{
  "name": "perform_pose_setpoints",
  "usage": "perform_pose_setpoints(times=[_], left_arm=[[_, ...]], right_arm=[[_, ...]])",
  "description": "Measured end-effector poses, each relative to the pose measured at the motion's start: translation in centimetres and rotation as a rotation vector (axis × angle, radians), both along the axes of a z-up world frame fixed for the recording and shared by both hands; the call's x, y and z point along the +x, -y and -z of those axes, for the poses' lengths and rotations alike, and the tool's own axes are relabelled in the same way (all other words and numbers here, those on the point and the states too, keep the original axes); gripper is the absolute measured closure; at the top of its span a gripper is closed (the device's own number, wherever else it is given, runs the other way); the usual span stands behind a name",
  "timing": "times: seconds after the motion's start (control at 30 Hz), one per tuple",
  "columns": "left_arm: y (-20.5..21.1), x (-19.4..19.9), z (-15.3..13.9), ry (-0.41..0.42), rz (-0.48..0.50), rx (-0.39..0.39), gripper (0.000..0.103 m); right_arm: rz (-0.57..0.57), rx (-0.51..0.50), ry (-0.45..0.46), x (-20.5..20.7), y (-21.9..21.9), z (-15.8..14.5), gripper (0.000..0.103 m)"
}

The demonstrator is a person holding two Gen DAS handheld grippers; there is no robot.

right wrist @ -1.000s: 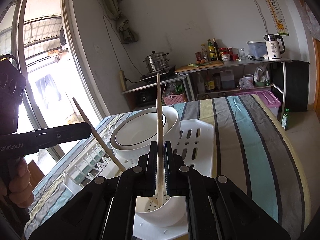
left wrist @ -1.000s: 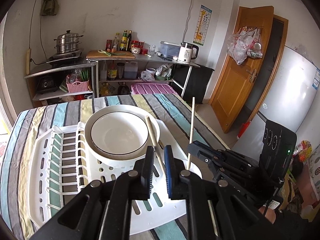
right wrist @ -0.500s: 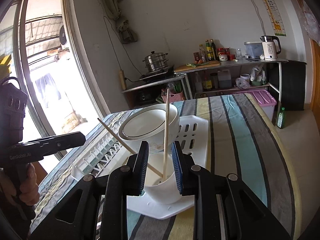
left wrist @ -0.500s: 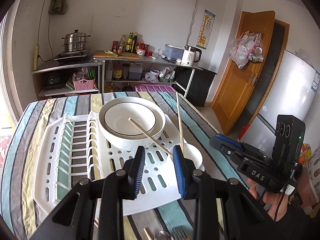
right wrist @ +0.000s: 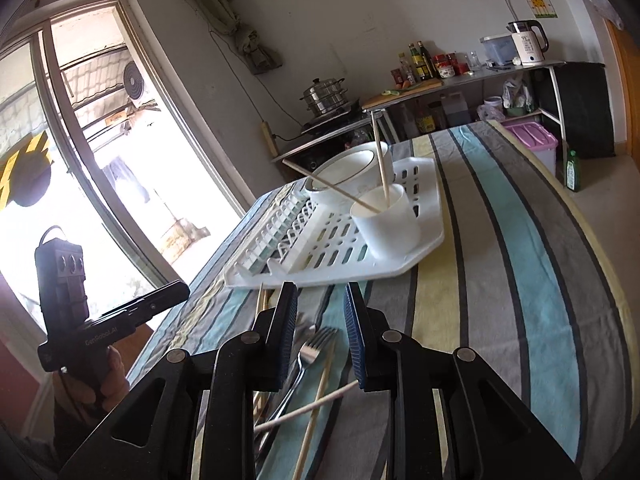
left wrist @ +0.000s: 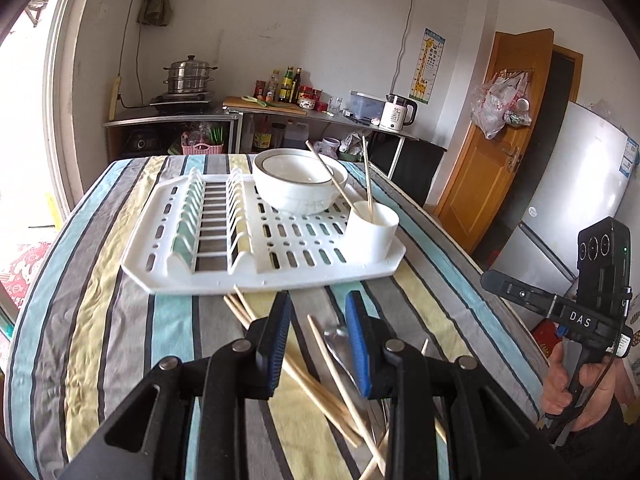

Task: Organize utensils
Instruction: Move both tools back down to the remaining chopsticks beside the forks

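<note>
A white cup (left wrist: 372, 232) stands on the near right corner of the white drying rack (left wrist: 208, 240), with two chopsticks (left wrist: 367, 172) leaning in it. Behind the cup a white bowl (left wrist: 296, 188) sits on the rack. My left gripper (left wrist: 318, 304) is open and empty, hovering over loose chopsticks (left wrist: 312, 384) and a spoon (left wrist: 340, 344) on the striped cloth in front of the rack. My right gripper (right wrist: 320, 296) is also open and empty, above a fork (right wrist: 316, 348) and more chopsticks (right wrist: 316, 404). The right wrist view shows the cup (right wrist: 388, 224) and rack (right wrist: 420, 240) ahead.
The striped tablecloth (left wrist: 100, 320) covers the table, whose right edge drops off near a wooden door (left wrist: 500, 152) and a fridge (left wrist: 580, 184). A counter with a kettle (left wrist: 396, 118) and steamer pot (left wrist: 188, 76) stands behind. A bright window (right wrist: 100, 160) lies to the left.
Both grippers opened and left their chopsticks standing in the cup. Both then drew back from the rack to the near part of the table, over the loose utensils.
</note>
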State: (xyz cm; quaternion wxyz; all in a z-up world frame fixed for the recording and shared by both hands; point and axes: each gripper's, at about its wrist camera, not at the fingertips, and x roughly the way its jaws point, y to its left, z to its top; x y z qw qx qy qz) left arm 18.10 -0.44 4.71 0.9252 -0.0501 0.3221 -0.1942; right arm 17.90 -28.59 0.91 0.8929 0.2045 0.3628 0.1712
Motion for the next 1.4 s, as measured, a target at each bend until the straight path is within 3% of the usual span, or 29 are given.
perform_pose_setpoints(times=[0.2,0.3,0.6,0.93,1.4], left_arm=[[-1.8,-3.2,1.9,-0.052,-0.052,-0.057,0.071],[-2.2,-3.9,2.8,-0.091,-0.077,-0.052,0.065],[-2.0,-4.6,4.1,-0.175,-0.08,-0.062,0.065],[-2.2,-0.8,5.5,-0.284,-0.098,-0.104,0.065],[-0.5,5.3,6.4,-0.384,-0.144,-0.073,0.067]], right_arm=[[-0.019,0.038,-0.067,-3.5,-1.3,1.5,0.078],[-0.023,0.055,-0.111,-4.8,-1.8,2.2,0.078],[-0.028,0.07,-0.224,-5.7,-3.3,3.2,0.078],[0.022,0.126,-0.346,-4.2,-2.8,5.2,0.078],[0.051,0.117,-0.481,-0.7,-2.7,7.5,0.078]])
